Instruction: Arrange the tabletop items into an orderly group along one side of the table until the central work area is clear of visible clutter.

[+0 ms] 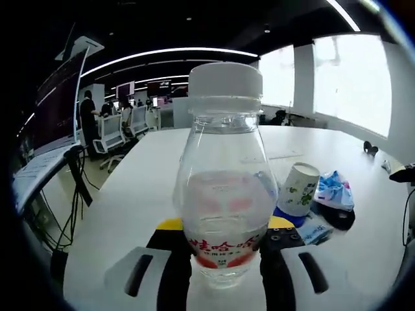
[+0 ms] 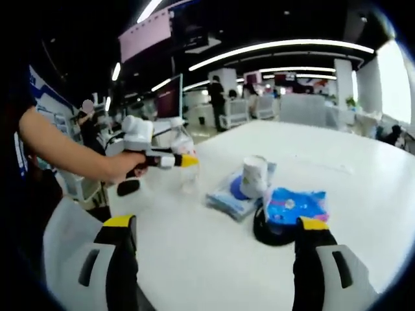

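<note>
- The broad white surface (image 1: 130, 214) fills the lower half of both views, and the clutter sits in one loose cluster on it, to the right of centre in the left gripper view.
- The clear plastic bottle with a white screw cap and red-lettered label (image 1: 224, 194) stands upright in the middle of the left gripper view. The left hand-held gripper (image 1: 225, 269) has its black jaws closed against the base on both sides. In the right gripper view the bottle (image 2: 187, 162) appears at the centre left, near the surface's edge, with the left hand-held gripper (image 2: 188, 160) on it and a person's hand (image 2: 126, 165) behind.
- The bottle looks nearly empty, so it is probably light. Its thin wall would dent under a hard squeeze and is likely slippery. The low grip at the stiffer base seems sound, though a top-heavy tilt is possible.
- The right hand-held gripper (image 2: 214, 259) stands wide apart and holds nothing, low in its own view.
- A blue flat packet (image 2: 228, 194) lies at the centre, under a white paper cup with a green print (image 2: 254, 176).
- A blue and white crinkled soft pouch (image 2: 295, 206) rests on a black round object (image 2: 272, 233) at the lower right. It is soft, so it is best taken by its body.
</note>
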`<state>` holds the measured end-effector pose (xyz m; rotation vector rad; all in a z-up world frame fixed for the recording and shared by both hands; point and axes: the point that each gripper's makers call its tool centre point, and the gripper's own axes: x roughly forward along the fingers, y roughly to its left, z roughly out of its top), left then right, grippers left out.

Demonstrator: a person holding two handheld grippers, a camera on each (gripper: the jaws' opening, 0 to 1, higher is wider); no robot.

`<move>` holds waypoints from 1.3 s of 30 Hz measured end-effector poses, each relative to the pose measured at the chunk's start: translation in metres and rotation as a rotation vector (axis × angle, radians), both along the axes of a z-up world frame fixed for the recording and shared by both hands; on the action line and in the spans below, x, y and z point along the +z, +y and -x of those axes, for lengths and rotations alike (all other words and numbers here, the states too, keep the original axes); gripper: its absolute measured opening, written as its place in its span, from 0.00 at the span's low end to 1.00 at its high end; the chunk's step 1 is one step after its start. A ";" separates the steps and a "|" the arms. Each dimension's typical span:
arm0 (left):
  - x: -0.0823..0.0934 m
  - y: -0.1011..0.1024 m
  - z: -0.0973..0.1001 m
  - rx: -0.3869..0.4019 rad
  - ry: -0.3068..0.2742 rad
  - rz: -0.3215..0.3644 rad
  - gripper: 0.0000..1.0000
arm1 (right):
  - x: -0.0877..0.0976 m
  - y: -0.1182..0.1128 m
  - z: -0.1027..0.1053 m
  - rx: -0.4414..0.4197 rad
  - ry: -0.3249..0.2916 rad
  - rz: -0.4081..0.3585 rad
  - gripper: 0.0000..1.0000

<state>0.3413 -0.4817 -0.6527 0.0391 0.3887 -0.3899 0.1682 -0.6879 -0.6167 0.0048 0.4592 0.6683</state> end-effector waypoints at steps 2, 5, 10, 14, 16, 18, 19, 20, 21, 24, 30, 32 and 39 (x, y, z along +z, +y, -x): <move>0.000 0.001 -0.003 0.004 -0.003 0.001 0.39 | -0.001 0.001 -0.001 0.003 0.004 -0.003 0.99; 0.000 0.002 -0.007 0.005 -0.005 0.000 0.39 | -0.002 0.004 -0.004 0.006 0.008 -0.003 0.99; 0.002 0.005 -0.015 0.013 -0.013 0.002 0.39 | -0.005 0.008 -0.006 0.019 0.013 -0.003 0.99; 0.000 0.008 -0.021 0.020 -0.016 0.004 0.39 | -0.004 0.011 -0.009 0.022 0.012 -0.016 0.99; 0.000 0.009 -0.024 0.023 -0.016 0.002 0.39 | -0.004 0.011 -0.009 0.024 0.012 -0.016 0.99; 0.000 0.009 -0.026 0.024 -0.016 -0.002 0.39 | -0.004 0.011 -0.010 0.024 0.013 -0.018 0.99; -0.001 0.009 -0.029 0.025 -0.017 -0.003 0.39 | -0.003 0.011 -0.010 0.023 0.012 -0.019 0.99; -0.001 0.010 -0.030 0.026 -0.017 -0.003 0.39 | -0.004 0.010 -0.010 0.023 0.013 -0.018 0.99; -0.001 0.010 -0.032 0.027 -0.018 -0.002 0.39 | -0.005 0.010 -0.010 0.022 0.014 -0.017 0.99; 0.000 0.011 -0.035 0.033 -0.024 -0.001 0.39 | -0.006 0.009 -0.011 0.027 0.013 -0.010 1.00; -0.001 0.014 -0.044 0.049 -0.027 -0.002 0.39 | -0.007 0.009 -0.010 0.042 0.002 0.006 1.00; 0.001 0.016 -0.046 0.054 -0.035 -0.005 0.39 | -0.009 0.008 -0.010 0.043 0.004 0.011 1.00; -0.003 0.022 -0.060 0.073 -0.032 -0.021 0.39 | -0.013 0.006 -0.009 0.041 0.016 0.014 1.00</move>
